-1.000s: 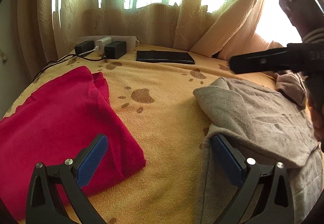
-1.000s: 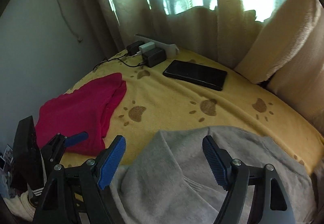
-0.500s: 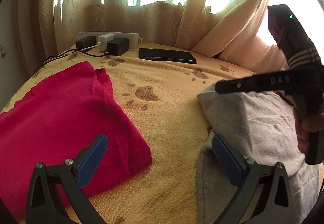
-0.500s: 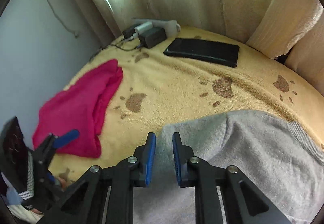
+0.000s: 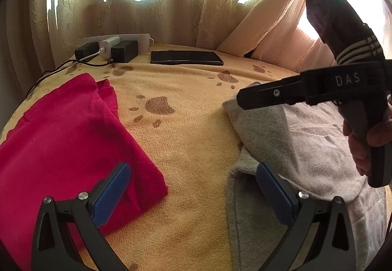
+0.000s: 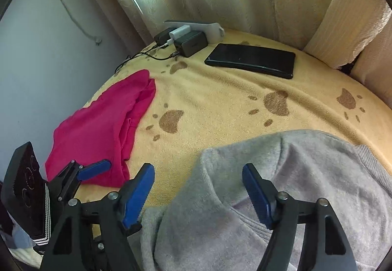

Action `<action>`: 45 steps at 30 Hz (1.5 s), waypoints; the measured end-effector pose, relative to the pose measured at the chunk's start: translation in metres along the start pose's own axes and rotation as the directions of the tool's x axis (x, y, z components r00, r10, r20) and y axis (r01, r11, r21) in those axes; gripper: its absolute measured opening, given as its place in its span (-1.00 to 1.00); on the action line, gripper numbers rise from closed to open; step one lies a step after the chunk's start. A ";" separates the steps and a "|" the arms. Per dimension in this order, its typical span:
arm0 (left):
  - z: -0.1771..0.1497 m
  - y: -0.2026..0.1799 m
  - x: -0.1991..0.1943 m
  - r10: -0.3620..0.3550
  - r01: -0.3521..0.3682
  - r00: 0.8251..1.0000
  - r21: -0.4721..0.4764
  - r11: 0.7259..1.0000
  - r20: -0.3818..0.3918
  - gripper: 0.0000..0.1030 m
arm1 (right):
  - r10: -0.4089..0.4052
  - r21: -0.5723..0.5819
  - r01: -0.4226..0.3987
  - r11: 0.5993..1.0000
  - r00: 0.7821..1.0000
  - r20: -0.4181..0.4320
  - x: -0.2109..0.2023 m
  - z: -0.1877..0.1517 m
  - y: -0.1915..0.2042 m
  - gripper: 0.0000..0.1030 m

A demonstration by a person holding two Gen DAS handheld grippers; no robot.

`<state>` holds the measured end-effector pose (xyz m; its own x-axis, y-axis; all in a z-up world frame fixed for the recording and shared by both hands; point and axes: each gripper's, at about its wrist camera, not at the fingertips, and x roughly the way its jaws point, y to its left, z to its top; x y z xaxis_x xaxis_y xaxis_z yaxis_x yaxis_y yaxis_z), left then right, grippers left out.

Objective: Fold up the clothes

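Nearest in the right wrist view, the right claw (image 6: 198, 193) stands wide and holds nothing. Its two blue pads straddle a folded corner of the grey garment (image 6: 281, 173), which lies directly under and ahead of it, from about 12 to 4 o'clock. The garment's doubled edge runs away from the claw toward 12 o'clock, and its bulk spreads rightward to 3 o'clock. In my judgement this claw is the nearer one to the grey cloth, since it hangs right over the corner.

The left claw (image 5: 192, 193) is also wide and empty. It hovers above the bare strip of yellow paw-print blanket (image 5: 191, 123) on the bed. The grey garment's edge lies by its right pad at about 2 o'clock, and the red garment (image 5: 61, 133) lies flat and doubled over at 10 o'clock, under its left pad.

Whether the grey piece needs another fold or is just being squared up cannot be settled here; it is already folded over itself.

Farther off at 12 o'clock, by the curtain (image 5: 171, 8), rest a dark phone (image 5: 186, 58) and a power strip with chargers (image 5: 115, 46).
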<state>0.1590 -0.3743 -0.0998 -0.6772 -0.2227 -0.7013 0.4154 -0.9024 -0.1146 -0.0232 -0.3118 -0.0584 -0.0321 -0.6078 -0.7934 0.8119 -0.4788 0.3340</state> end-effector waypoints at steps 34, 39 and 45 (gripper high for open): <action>-0.036 -0.113 0.005 0.141 -0.226 0.974 0.793 0.566 0.177 0.33 | 0.018 0.098 -0.046 0.994 0.963 0.267 -0.089 -0.038 -0.016 -0.86; -0.019 -0.103 0.014 0.131 -0.182 0.983 0.745 0.642 0.127 -0.67 | 0.030 0.064 -0.052 0.997 0.949 0.314 -0.092 -0.022 -0.003 -0.86; 0.010 -0.045 0.005 0.041 -0.046 0.999 0.405 0.913 0.023 -0.72 | 0.007 0.021 -0.015 1.000 0.950 0.313 -0.084 -0.009 0.008 -0.85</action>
<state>0.1304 -0.3383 -0.0913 -0.6734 -0.2674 -0.6892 0.1647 -0.9631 0.2127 -0.0087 -0.2591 0.0066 -0.2068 -0.7790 -0.5919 0.8001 -0.4829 0.3560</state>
